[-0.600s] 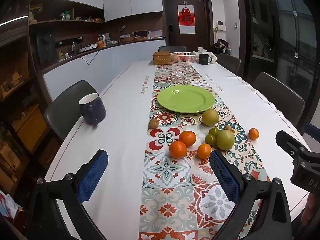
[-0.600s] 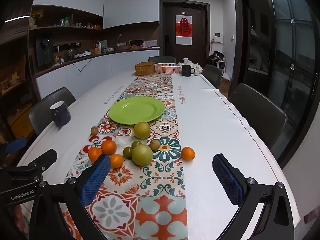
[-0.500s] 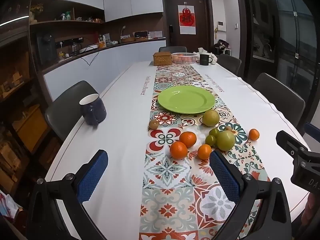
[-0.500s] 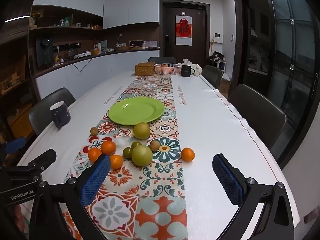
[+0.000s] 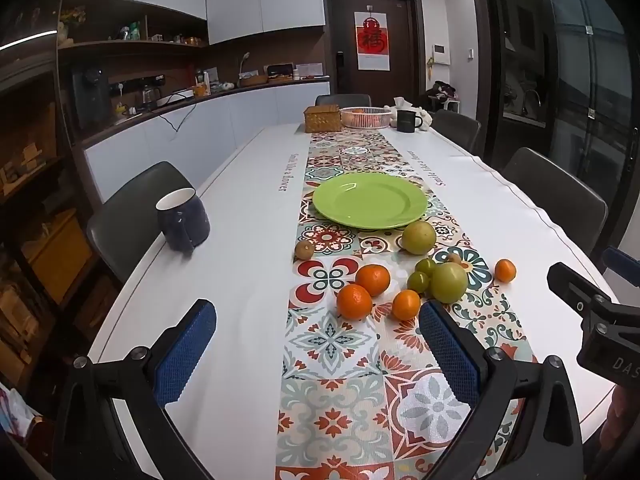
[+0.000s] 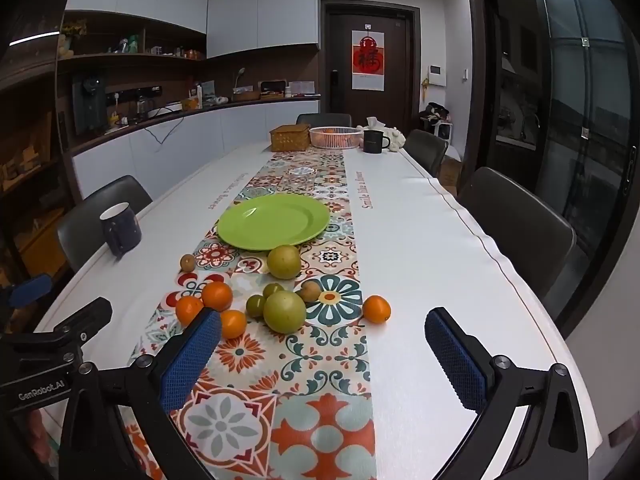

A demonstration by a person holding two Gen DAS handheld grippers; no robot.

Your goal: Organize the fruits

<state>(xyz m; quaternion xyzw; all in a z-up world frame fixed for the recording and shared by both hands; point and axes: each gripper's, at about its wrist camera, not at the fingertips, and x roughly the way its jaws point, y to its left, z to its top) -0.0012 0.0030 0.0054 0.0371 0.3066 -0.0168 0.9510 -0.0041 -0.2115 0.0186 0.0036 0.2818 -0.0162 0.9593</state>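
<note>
Green and empty, the plate (image 5: 370, 200) waits on the patterned runner (image 5: 340, 360) while every fruit lies loose in front of it. Against half a second ago we see almost nothing changed: both views sit a touch differently, no fruit has shifted, so we judge the sorting not yet begun. Our left hand-held gripper (image 5: 316, 352) is spread wide over bare cloth, holding nothing; our right hand-held gripper (image 6: 322, 356) is spread just as wide and empty. Three oranges (image 5: 354, 301) cluster near the left one, a fourth orange (image 6: 376, 309) sits apart near the right one, and the big green fruit (image 6: 284, 312) lies between. On the long white surface (image 5: 248, 240) a dark mug (image 5: 183, 224) stands at the left edge. A wicker box (image 6: 290, 137) and a basket (image 6: 335, 136) stand at the far end, with dark chairs around and a kitchen counter behind.
</note>
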